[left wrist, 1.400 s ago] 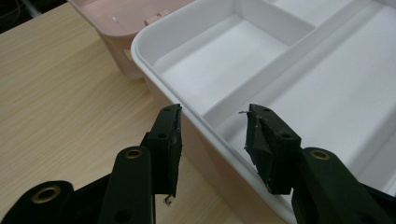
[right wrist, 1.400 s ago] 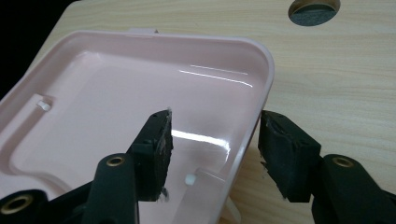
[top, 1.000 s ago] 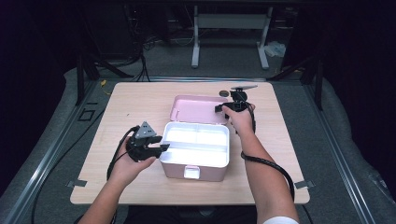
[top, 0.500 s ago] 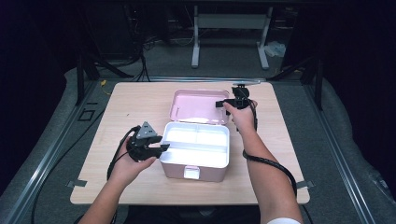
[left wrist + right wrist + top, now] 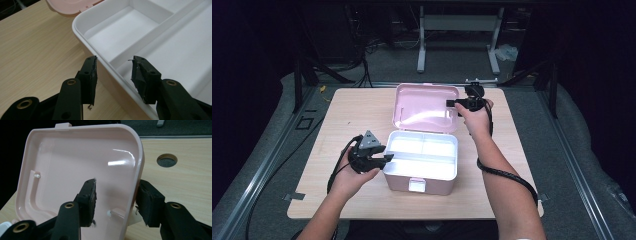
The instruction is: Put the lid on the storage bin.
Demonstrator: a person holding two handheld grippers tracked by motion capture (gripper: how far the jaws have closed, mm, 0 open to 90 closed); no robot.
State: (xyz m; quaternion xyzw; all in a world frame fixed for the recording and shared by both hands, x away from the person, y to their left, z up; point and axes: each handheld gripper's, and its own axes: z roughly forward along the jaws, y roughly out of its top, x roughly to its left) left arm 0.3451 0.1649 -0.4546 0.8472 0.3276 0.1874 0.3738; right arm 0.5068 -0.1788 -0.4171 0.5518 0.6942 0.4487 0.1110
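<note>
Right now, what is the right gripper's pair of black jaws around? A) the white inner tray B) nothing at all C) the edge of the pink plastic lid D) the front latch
C: the right gripper has one jaw inside and one outside the pink plastic lid's edge.

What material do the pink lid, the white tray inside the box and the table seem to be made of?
The pink lid looks like glossy moulded plastic: it carries bright light reflections and moulded pegs. The white tray seems to be smooth plastic too, with thin moulded dividers and a softer sheen. The table shows pale wood grain with a matte finish; it may be laminate rather than solid wood.
</note>
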